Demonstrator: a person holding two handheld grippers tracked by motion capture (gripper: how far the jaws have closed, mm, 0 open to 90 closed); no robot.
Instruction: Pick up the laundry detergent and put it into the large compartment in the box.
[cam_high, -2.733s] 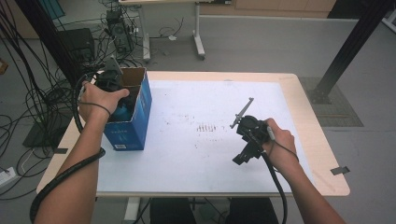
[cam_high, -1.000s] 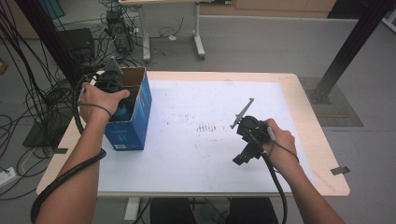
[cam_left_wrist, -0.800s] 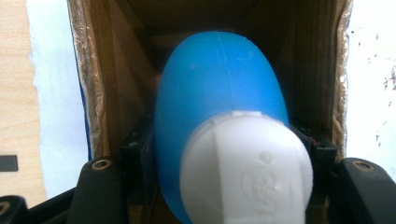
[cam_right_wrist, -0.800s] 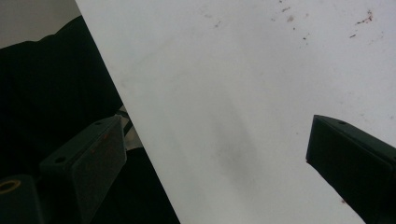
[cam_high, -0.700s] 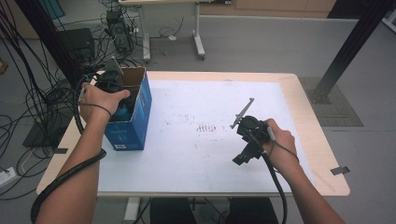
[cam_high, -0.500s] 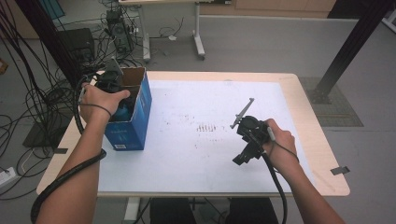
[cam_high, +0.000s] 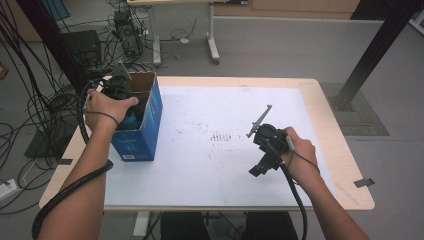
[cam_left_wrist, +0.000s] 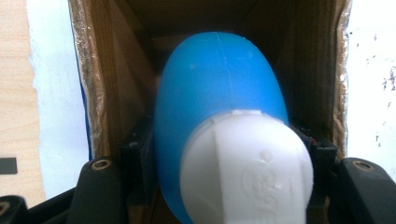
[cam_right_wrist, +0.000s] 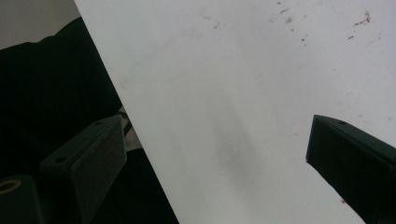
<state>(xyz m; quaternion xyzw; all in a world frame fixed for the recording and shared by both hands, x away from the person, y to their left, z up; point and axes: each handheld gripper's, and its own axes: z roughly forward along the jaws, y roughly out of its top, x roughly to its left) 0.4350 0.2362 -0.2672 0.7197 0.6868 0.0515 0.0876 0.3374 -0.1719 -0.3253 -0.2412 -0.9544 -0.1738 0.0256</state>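
A blue cardboard box (cam_high: 145, 131) stands open-topped at the table's left edge. My left gripper (cam_high: 129, 102) reaches down into it from above. In the left gripper view, the jaws are shut on a blue bottle (cam_left_wrist: 219, 88) with a white cap (cam_left_wrist: 247, 172), which sits between the box's brown inner walls (cam_left_wrist: 95, 88). A bit of the blue bottle (cam_high: 132, 120) shows under the left hand. My right gripper (cam_high: 260, 167) hovers low over the white sheet (cam_high: 200, 165) near the front right, open. Nothing lies between its two black fingers (cam_right_wrist: 93, 158).
Small dark specks (cam_high: 220, 136) mark the sheet's middle. Black tape pieces (cam_high: 363, 182) stick to the wooden table edges. Cables (cam_high: 30, 115) crowd the floor at left, and a black post (cam_high: 372, 55) rises at the back right. Dark cloth (cam_right_wrist: 46, 93) lies below the table's front edge.
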